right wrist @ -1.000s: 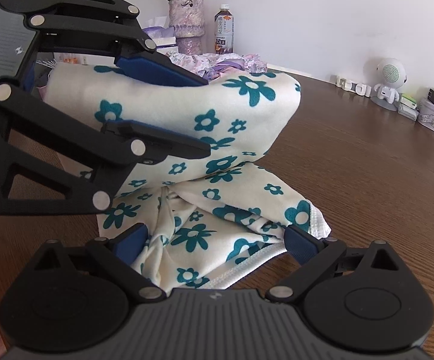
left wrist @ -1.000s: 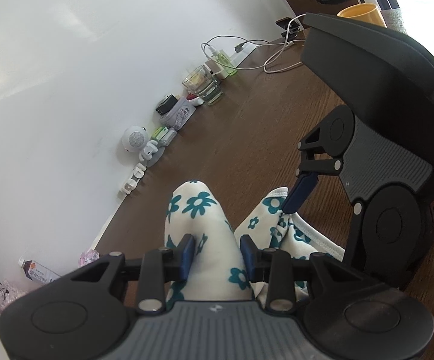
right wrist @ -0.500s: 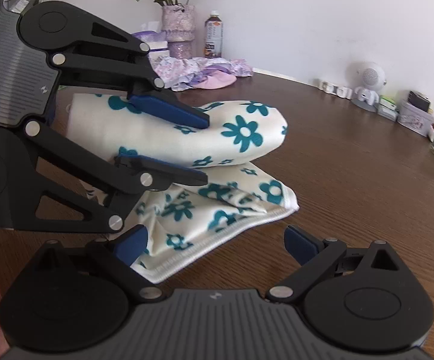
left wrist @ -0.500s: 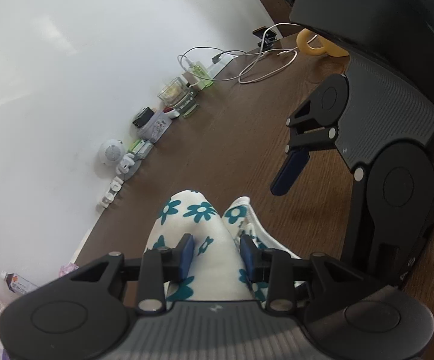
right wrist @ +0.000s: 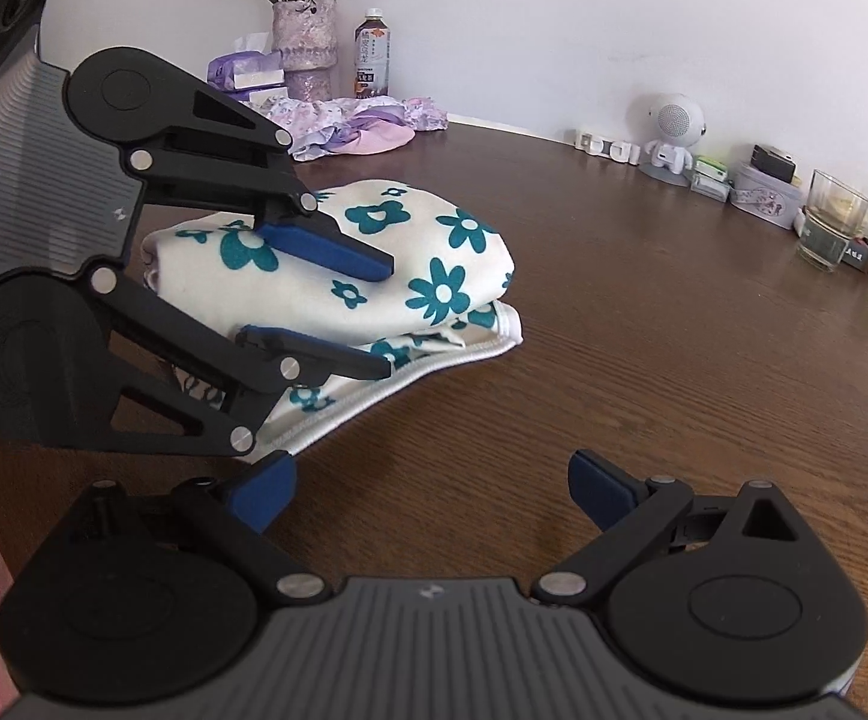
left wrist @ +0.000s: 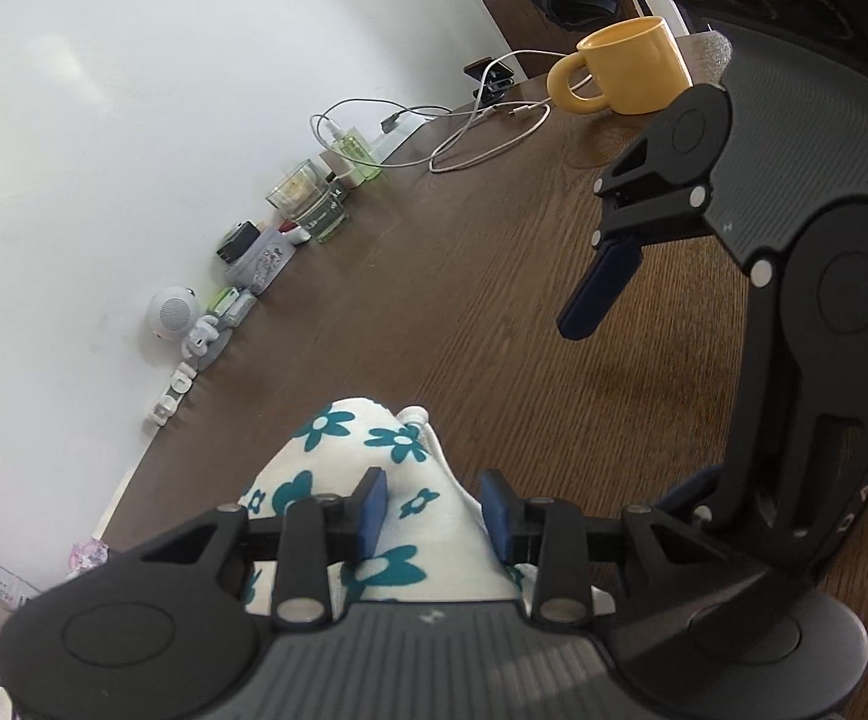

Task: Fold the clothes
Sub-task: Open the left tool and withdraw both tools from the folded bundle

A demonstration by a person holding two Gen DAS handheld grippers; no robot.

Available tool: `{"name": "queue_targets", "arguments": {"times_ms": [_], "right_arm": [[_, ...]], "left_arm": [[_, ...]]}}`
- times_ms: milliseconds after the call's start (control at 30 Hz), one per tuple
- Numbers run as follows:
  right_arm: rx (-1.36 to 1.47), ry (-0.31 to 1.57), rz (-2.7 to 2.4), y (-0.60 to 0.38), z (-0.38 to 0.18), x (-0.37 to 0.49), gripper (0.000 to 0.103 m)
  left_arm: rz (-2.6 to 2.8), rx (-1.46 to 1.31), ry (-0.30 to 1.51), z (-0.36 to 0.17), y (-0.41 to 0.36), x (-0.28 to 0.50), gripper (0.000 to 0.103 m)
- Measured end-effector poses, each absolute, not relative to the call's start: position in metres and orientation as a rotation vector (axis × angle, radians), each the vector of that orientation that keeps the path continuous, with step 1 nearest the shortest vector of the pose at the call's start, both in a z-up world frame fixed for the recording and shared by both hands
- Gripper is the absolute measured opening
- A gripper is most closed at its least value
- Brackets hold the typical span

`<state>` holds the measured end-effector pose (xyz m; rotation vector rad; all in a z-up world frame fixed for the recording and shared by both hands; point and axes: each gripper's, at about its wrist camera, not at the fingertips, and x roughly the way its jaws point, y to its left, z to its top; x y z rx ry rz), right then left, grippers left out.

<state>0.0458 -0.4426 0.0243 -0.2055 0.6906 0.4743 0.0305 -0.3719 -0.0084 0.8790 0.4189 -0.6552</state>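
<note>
1. On the table (right wrist: 643, 360), left of centre in the right wrist view, the cloth (right wrist: 434, 252) lies folded into a thick bundle: a rounded upper layer over a flatter lower one whose hemmed edge sticks out on the near side.
2. Around the bundle's near-left end the left gripper (right wrist: 389, 312) has one finger on top and one below; in its own view the pads stand either side of the cloth, so it looks clamped on the cloth, though not hard.
3. Nearer the camera, the right gripper (right wrist: 431, 489) has its fingers spread wide and holds nothing, clear of the cloth over bare wood.
4. Judged from the layers, the folding of this piece is far along or finished; what may be left is letting go, perhaps squaring the protruding hem.
5. Far left, a purple garment (right wrist: 356, 132) lies crumpled by a vase (right wrist: 305, 42) and bottle (right wrist: 372, 54), seemingly unfolded, so more work may remain.
6. Along the far wall stand a speaker (right wrist: 673, 126), a glass (right wrist: 832, 219) and cables (left wrist: 481, 132); a mug (left wrist: 631, 66) sits far right.
</note>
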Motion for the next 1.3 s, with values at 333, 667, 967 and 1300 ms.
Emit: {"name": "queue_targets", "arguments": {"times_ms": [333, 667, 967, 1300], "right_arm": [[-0.185, 0.675, 0.443, -0.457, 0.032, 0.037, 0.099], [-0.167, 0.663, 0.433, -0.455, 0.033, 0.042, 0.098], [-0.115, 0.637, 0.431, -0.454, 0.040, 0.057, 0.097], [0.005, 0.583, 0.487, -0.443, 0.053, 0.105, 0.075]], "left_arm": [[-0.626, 0.723, 0.442, 0.026, -0.346, 0.018, 0.044], [-0.667, 0.624, 0.552, 0.023, -0.335, 0.017, 0.037], [-0.657, 0.689, 0.484, 0.004, -0.345, 0.002, 0.033], [-0.620, 0.670, 0.486, -0.001, -0.340, -0.011, 0.037]]}}
